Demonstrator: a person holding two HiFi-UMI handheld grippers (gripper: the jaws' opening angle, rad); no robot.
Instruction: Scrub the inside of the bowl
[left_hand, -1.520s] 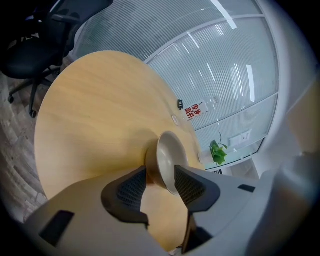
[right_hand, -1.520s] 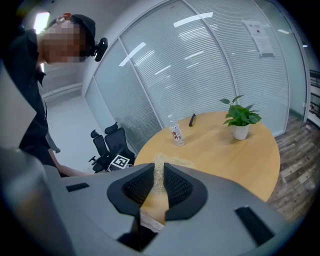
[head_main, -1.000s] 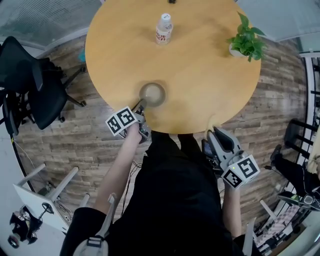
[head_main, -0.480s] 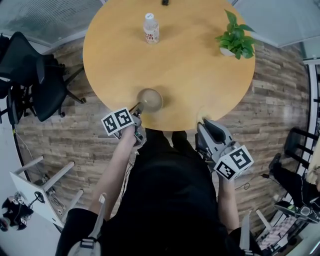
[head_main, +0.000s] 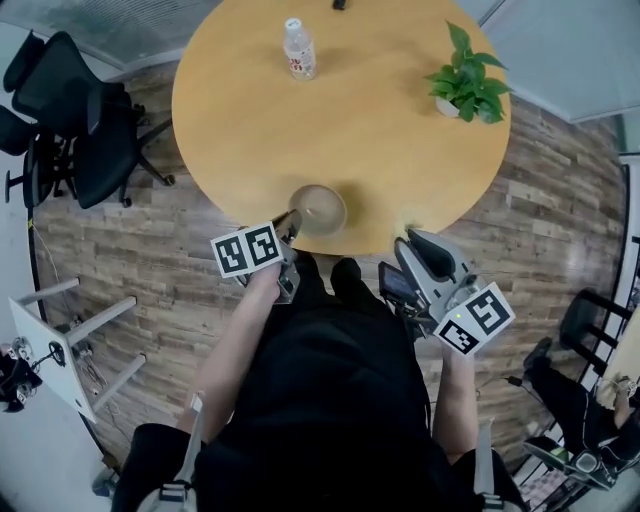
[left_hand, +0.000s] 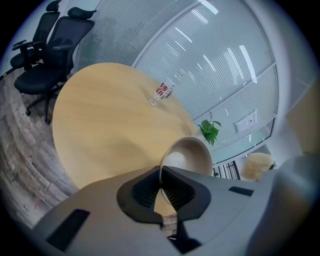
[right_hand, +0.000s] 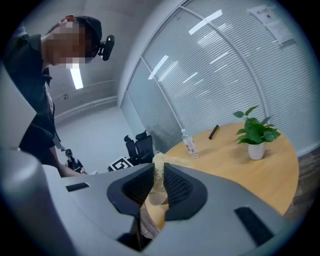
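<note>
At the near edge of the round wooden bench (head_main: 400, 120), your left gripper (left_hand: 161, 186) has just drawn its fingers narrow onto the rim of the tan bowl (head_main: 320, 208). The bowl sits on the bench close to that edge, now pinched and steadied. Your right gripper (right_hand: 159, 189), off the bench beside your body, grips a pale fibrous scrubber (right_hand: 158, 167) between its fingers. By this evidence bracing looks complete, and scrubbing the bowl's inside has not begun.
</note>
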